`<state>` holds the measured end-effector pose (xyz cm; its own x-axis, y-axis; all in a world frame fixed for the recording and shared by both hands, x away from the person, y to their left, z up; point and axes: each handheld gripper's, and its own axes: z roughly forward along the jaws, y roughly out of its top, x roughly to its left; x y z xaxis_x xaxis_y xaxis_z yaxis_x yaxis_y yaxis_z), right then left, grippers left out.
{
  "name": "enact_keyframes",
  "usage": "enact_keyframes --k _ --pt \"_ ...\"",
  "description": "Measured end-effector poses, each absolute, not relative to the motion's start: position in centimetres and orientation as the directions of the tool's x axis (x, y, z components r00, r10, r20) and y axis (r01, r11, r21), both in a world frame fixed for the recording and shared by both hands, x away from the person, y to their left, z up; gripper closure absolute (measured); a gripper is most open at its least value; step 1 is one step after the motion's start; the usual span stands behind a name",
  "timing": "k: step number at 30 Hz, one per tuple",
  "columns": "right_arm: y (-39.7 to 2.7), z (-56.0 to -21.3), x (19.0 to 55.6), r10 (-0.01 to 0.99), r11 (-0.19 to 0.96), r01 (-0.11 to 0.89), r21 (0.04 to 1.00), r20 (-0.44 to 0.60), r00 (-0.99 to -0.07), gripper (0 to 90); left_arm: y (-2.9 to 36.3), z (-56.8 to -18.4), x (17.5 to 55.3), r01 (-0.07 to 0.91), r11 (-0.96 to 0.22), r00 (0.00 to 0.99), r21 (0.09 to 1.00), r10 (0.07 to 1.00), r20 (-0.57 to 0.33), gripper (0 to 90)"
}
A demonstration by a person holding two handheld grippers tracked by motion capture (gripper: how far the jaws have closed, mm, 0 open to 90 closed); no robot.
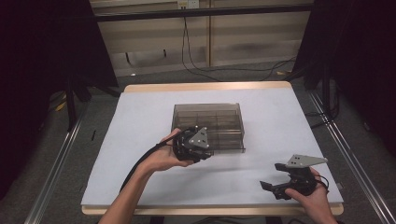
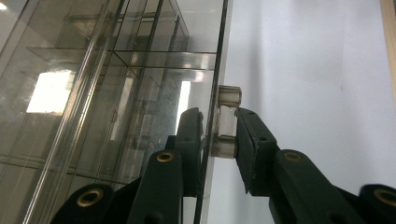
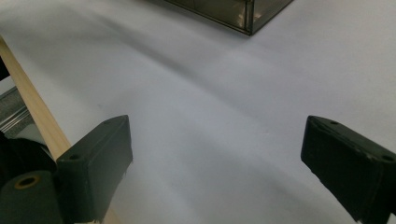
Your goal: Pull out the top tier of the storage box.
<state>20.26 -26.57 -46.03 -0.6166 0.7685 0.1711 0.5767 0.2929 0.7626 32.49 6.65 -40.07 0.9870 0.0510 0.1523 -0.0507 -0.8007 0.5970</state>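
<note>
Left gripper (image 2: 219, 135) fingers clamping handle (image 2: 228, 122), smoky drawer box (image 1: 208, 125) lying crosswise

My left gripper (image 1: 192, 145) is black, topped by a grey three-cornered plate with small screws; a black cable trails from it along my bare forearm; my right gripper (image 1: 275, 178) is black too, under a like grey plate; my jaw links carry brass-ringed holes, and my pads are dark and blocky.

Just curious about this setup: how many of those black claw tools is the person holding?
2: the left gripper at the clear box's front, the right gripper near the table's front right corner.
</note>
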Motion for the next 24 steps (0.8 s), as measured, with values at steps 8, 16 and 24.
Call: enact_keyframes --k 8,16,24 --pt "-26.54 -46.06 20.29 0.768 0.293 0.575 0.764 0.170 -0.618 9.0 6.73 -40.06 32.26 -0.044 -0.797 0.991 0.602 0.043 0.129 72.9" --pt "-26.55 -46.05 20.27 0.767 0.295 0.576 0.763 0.170 -0.619 9.0 6.65 -40.09 31.84 -0.046 -0.798 0.991 0.601 0.037 0.125 73.6" --pt "-26.54 -46.04 20.26 0.767 0.295 0.577 0.762 0.171 -0.618 9.0 6.74 -40.02 31.65 -0.056 -0.803 0.992 0.593 0.021 0.121 74.0"
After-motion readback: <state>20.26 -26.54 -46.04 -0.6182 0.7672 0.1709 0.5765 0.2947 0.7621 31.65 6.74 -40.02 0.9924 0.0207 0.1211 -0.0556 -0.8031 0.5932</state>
